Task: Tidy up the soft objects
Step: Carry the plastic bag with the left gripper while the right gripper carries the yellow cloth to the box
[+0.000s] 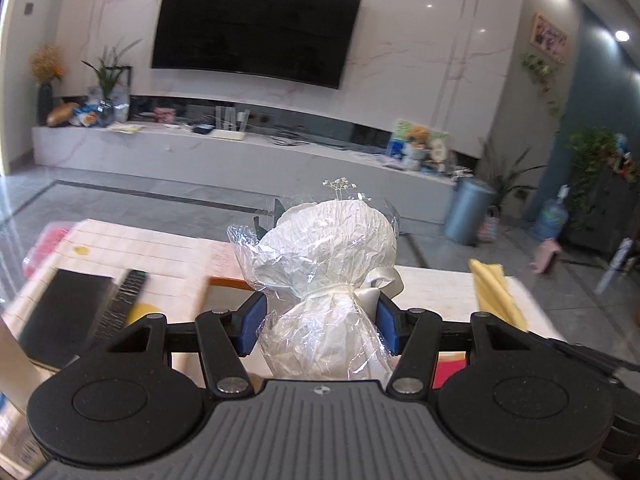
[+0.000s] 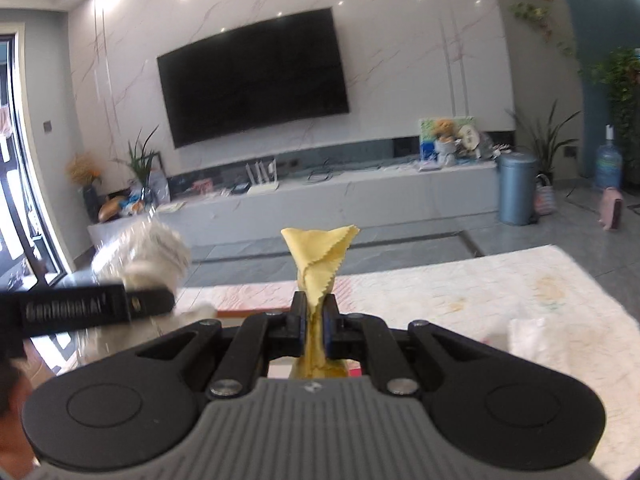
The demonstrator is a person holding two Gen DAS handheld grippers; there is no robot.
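My left gripper (image 1: 320, 322) is shut on a white paper-wrapped bouquet (image 1: 328, 248) in clear cellophane, tied with a white ribbon, and holds it upright above the table. My right gripper (image 2: 315, 326) is shut on a yellow cloth (image 2: 320, 258) with zigzag edges, which sticks up between the blue pads. The yellow cloth also shows at the right of the left wrist view (image 1: 494, 292). The bouquet shows blurred at the left of the right wrist view (image 2: 156, 256), with the left gripper's black arm across it.
A table with a pale patterned cover (image 2: 500, 300) lies below both grippers. A black remote (image 1: 120, 304) and a black flat object (image 1: 64, 312) lie on its left side. A white tissue-like piece (image 2: 560, 344) lies at the right. A TV wall and cabinet stand beyond.
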